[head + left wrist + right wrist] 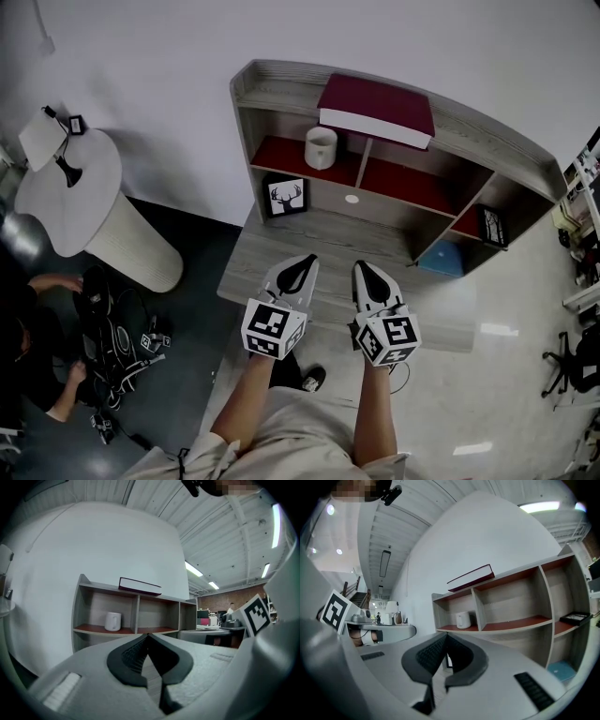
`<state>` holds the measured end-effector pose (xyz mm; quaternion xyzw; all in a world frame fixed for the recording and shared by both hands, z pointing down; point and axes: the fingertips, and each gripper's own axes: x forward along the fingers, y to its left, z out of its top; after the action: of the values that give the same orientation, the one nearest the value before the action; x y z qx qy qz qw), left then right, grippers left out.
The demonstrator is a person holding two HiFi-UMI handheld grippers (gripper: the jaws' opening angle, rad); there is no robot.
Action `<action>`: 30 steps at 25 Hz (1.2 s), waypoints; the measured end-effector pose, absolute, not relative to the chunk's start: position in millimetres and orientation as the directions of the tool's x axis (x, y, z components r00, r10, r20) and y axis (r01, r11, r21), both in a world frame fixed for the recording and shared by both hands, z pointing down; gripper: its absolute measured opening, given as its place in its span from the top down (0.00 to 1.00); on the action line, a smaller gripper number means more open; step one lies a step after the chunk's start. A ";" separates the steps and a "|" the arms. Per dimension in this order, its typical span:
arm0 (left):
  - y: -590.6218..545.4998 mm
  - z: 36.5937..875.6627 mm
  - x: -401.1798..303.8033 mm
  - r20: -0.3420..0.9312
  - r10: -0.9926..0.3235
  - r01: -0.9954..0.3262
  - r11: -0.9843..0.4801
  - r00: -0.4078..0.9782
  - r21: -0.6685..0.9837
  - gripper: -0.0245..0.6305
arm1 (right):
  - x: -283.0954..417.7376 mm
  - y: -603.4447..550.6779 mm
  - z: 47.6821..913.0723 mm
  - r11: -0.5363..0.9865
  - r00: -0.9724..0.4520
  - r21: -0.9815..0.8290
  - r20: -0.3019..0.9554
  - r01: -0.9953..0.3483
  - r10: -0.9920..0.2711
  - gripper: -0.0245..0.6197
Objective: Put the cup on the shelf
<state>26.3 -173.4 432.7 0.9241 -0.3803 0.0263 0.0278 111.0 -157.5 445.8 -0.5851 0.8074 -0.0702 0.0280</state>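
A white wall [169, 84] backs the scene, with a dark floor [197, 309] on the left and a pale glossy floor on the right. Against the wall stands a grey wooden desk [319, 246], and a shelf [487, 136] with red-lined compartments rises along its back edge. To the left, apart from the desk, is a round white table [70, 187]. A person [37, 356] crouches over cables on the dark floor.

A dark red book [377, 108] lies flat on the shelf top, above the divider between the left and middle compartments. The left gripper [307, 260] and the right gripper [361, 265] are held side by side over the front of the desk, both pointing at the shelf. Each has its jaws closed tip to tip with nothing between them.

The white cup [321, 147] stands in the left compartment, on the red board, nearer the divider than the outer wall. It is upright with its long axis vertical and its mouth up. Which way its handle faces is not clear. Below it a framed deer picture [286, 196] stands on the desk. A dark frame [493, 225] leans in the right compartment.
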 end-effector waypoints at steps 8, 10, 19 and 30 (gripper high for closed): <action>-177.1 436.2 15.5 0.068 -0.721 -0.724 -0.688 0.689 0.050 0.95 | 107.8 -152.8 450.7 0.302 -0.311 -0.128 0.053 -0.945 -0.949 0.94; -177.7 436.2 14.1 0.067 -0.724 -0.727 -0.684 0.686 0.052 0.95 | 107.7 -152.6 450.9 0.301 -0.309 -0.129 0.052 -0.945 -0.949 0.94; -176.9 437.5 19.8 0.073 -0.698 -0.702 -0.712 0.712 0.039 0.95 | 105.6 -153.9 452.0 0.296 -0.305 -0.132 0.053 -0.946 -0.951 0.94; -183.4 438.8 23.4 0.077 -0.694 -0.697 -0.716 0.716 0.040 0.95 | 111.4 -160.7 451.6 0.286 -0.295 -0.126 0.058 -0.950 -0.954 0.94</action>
<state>23.4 -183.4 438.8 0.9257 -0.3757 0.0281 0.0332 111.4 -160.7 451.6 -0.5936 0.8017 -0.0680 0.0143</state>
